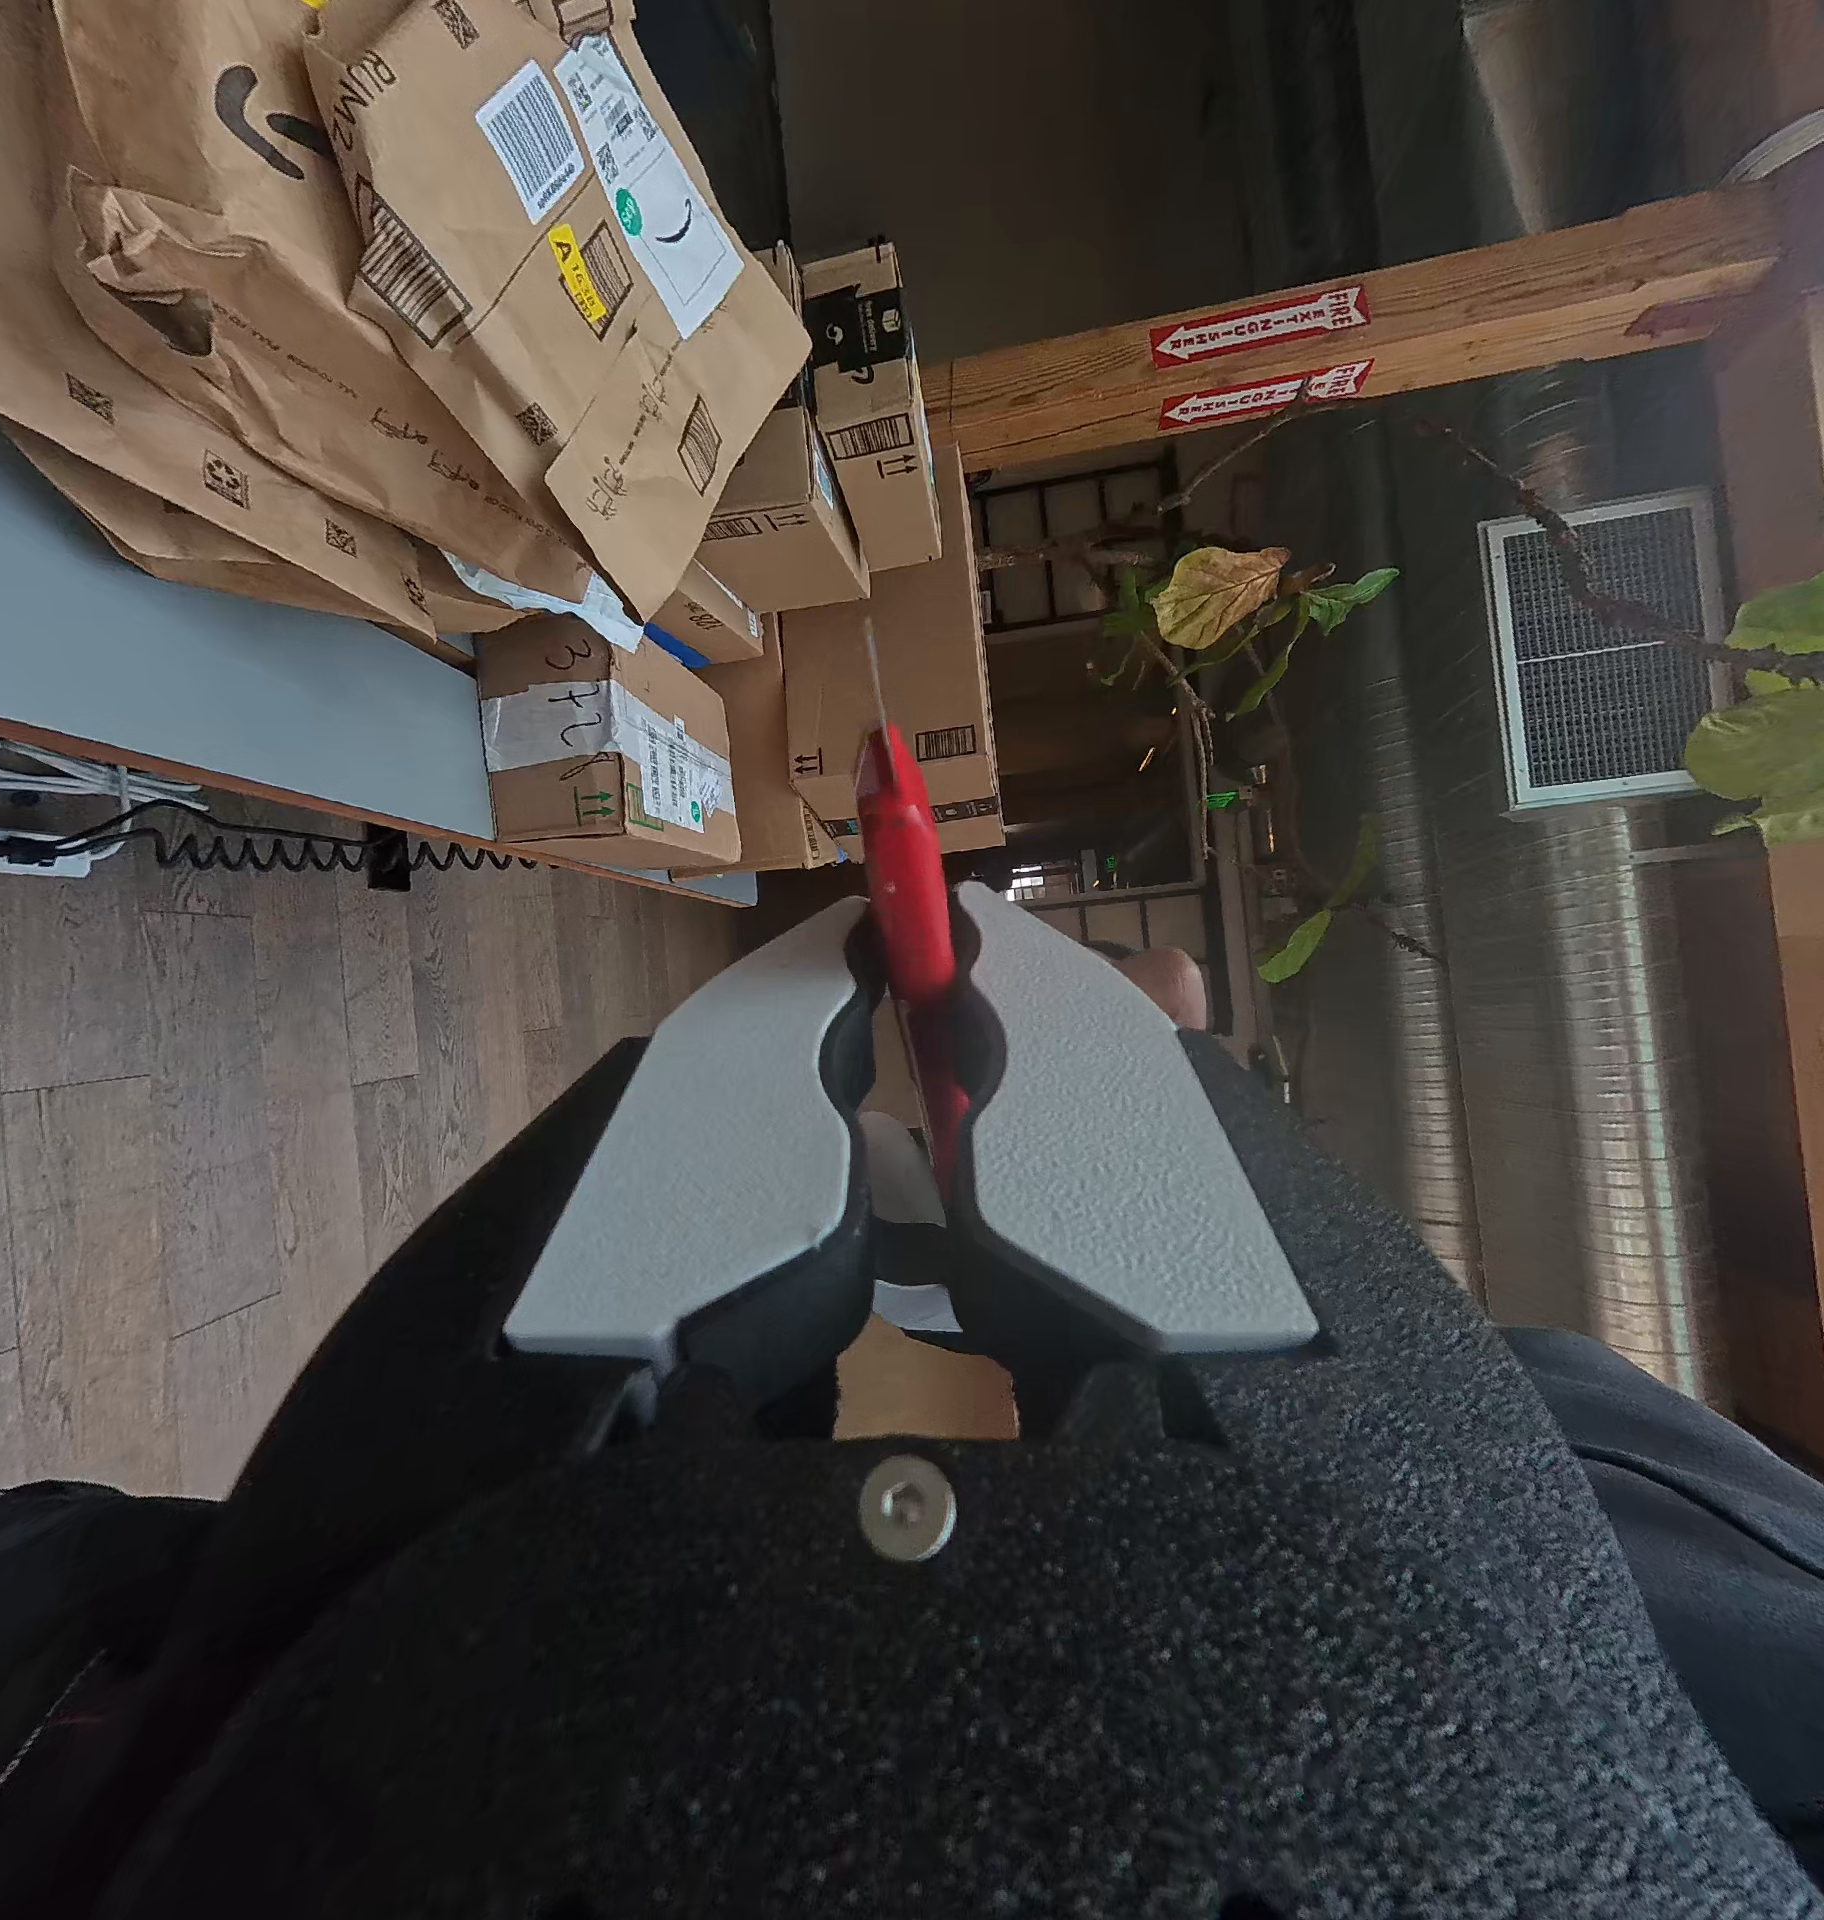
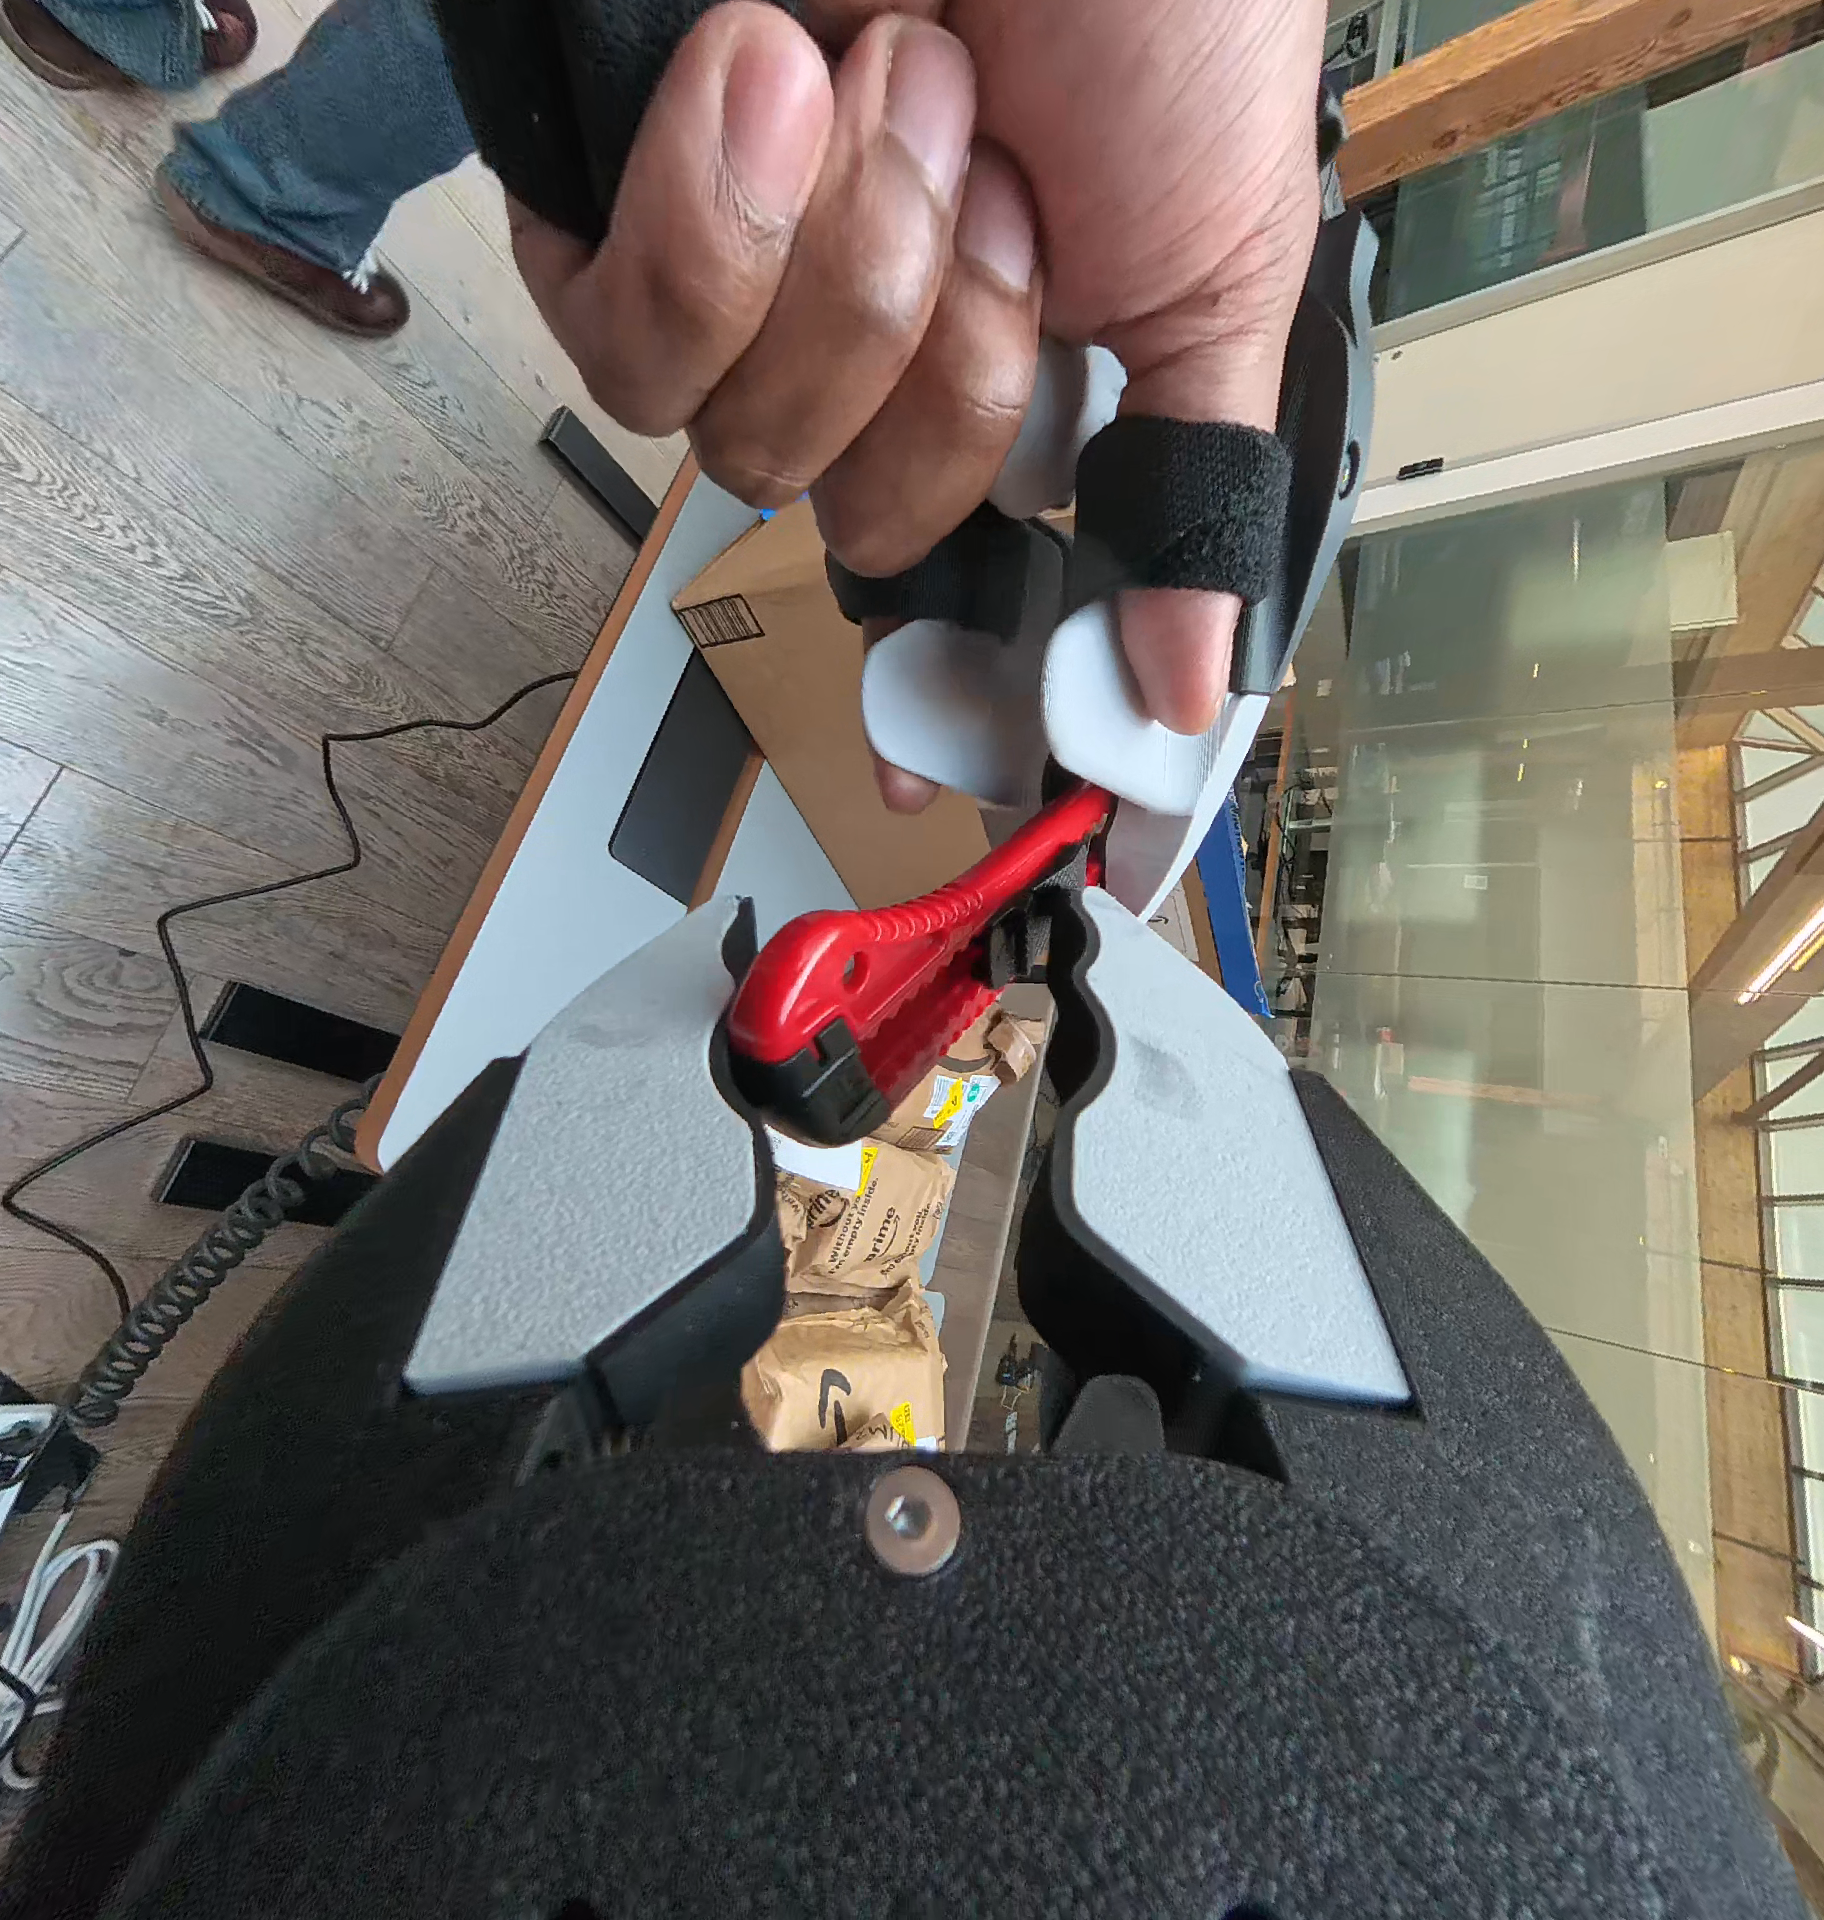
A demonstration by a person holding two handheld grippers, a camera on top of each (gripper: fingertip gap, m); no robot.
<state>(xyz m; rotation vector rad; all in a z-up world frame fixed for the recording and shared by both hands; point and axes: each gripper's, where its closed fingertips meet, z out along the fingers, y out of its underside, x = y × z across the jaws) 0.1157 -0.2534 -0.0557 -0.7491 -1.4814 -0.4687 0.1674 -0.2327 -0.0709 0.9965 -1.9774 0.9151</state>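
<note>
My left gripper (image 1: pixel 913 914) pinches the red box cutter (image 1: pixel 908 883), thin blade bared toward the far cardboard boxes (image 1: pixel 887 665). My right gripper (image 2: pixel 908 935) is spread around its butt; a bump could twist it loose

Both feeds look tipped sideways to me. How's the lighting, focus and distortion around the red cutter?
Left wrist view: dim, backlit room, wide-angle bend at the edges; red cutter sharp, clamped in the left hand-held gripper. Right wrist view: brighter daylight from the glass wall; cutter and the open right hand-held gripper crisp, close hand slightly soft.
</note>
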